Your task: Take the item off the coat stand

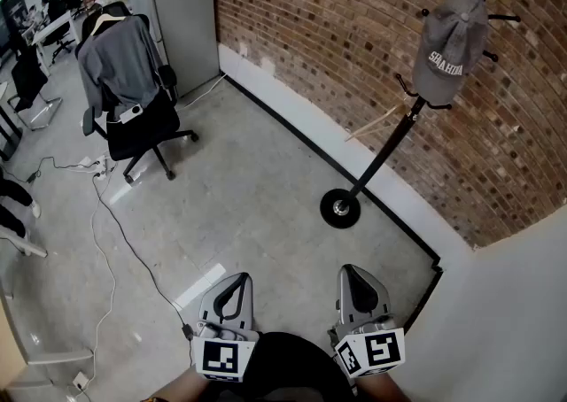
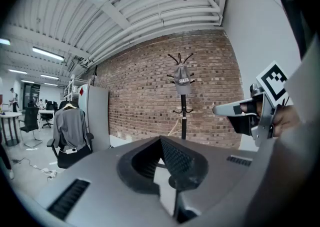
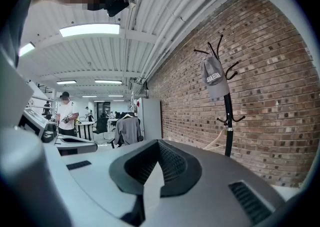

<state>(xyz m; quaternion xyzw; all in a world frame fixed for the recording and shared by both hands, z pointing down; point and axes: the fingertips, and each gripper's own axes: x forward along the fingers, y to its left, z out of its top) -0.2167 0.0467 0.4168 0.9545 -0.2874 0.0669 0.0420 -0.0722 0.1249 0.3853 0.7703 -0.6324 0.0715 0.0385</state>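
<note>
A grey cap [image 1: 452, 53] with white lettering hangs near the top of a black coat stand [image 1: 383, 154] by the brick wall; the stand's round base [image 1: 340, 208] rests on the floor. Both grippers are held low, close to the person's body and well short of the stand. My left gripper [image 1: 238, 280] is shut with nothing in it, and my right gripper [image 1: 353, 271] is shut and empty too. In the left gripper view the cap [image 2: 183, 80] is far ahead past the jaw tip [image 2: 161, 141]. In the right gripper view the cap [image 3: 213, 77] hangs up and to the right of the jaw tip [image 3: 159, 144].
An office chair draped with a grey jacket [image 1: 131, 81] stands at the back left, with cables [image 1: 108, 225] trailing over the floor. A grey cabinet [image 1: 182, 11] stands in the corner. A white wall [image 1: 514, 320] closes the right side. A person in white [image 3: 66, 116] stands far off.
</note>
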